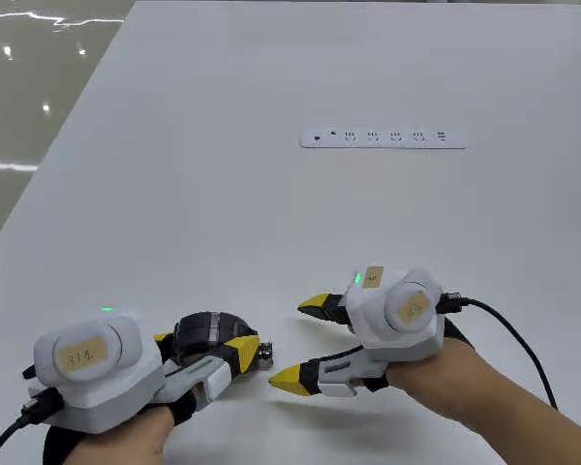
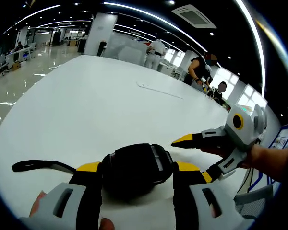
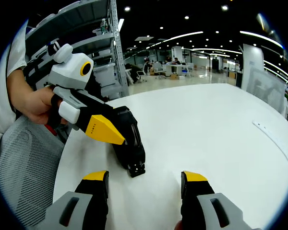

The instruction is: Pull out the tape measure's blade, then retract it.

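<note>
Two grippers sit low over the white table [image 1: 271, 223] in the head view: the left gripper [image 1: 205, 347] pinches the black tape measure [image 1: 211, 327] between its yellow tips, while the right gripper [image 1: 298, 343], jaws spread and holding nothing, is just beside it. In the left gripper view, the tape measure [image 2: 134, 165] sits clamped between the left gripper [image 2: 137, 168]'s jaws, with the right gripper [image 2: 194, 157] ahead to the right. In the right gripper view, the right gripper [image 3: 145, 176] stands spread over bare table, and the tape measure [image 3: 130, 146] lies just ahead, gripped by the left gripper [image 3: 108, 130].
</note>
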### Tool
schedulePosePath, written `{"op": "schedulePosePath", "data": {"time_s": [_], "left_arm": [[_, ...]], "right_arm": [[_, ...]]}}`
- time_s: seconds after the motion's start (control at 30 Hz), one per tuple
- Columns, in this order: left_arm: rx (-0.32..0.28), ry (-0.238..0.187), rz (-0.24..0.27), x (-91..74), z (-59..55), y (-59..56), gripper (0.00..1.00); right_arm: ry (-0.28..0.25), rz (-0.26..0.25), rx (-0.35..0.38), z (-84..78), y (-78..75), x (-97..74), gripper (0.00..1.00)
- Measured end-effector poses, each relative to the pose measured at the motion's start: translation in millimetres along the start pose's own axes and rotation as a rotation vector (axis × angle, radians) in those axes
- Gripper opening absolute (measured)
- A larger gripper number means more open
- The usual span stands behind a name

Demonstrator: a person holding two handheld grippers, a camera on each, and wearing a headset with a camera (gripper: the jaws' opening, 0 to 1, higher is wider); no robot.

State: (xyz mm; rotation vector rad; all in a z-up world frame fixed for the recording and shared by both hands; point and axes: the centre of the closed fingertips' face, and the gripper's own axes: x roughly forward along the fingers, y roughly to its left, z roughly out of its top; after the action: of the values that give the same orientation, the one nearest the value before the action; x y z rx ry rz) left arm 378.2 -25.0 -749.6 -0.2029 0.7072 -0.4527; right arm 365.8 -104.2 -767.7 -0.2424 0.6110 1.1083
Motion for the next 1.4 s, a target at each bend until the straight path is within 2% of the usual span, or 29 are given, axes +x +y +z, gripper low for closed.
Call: {"op": "schedulePosePath", "data": {"time_s": [0.4, 0.7, 0.83, 1.07, 1.4], "left_arm": [[0.048, 0.011, -0.038, -8.3, 2.3, -3.6, 0.55], [0.087, -0.005, -0.105, -14.2, 5.8, -11.5, 0.62], [0.115, -0.013, -0.138, -19.9, 6.7, -14.6, 0.64], [0.142, -0.007, -0.161, -28.0, 2.0, -10.6, 0.69], [0.207, -0.006, -0.189, -40.4, 1.9, -1.3, 0.76]], "right_arm": [[-0.016, -0.060, 0.017, -3.4, -2.3, -27.1, 0.64], [-0.015, -0.102, 0.022, -10.8, -0.6, -52.1, 0.66], [-0.023, -0.136, 0.057, -17.7, -4.9, -67.0, 0.68], [-0.040, -0.171, 0.096, -23.3, -3.9, -86.3, 0.71], [-0.045, -0.201, 0.098, -31.7, 2.1, -106.0, 0.75]]}}
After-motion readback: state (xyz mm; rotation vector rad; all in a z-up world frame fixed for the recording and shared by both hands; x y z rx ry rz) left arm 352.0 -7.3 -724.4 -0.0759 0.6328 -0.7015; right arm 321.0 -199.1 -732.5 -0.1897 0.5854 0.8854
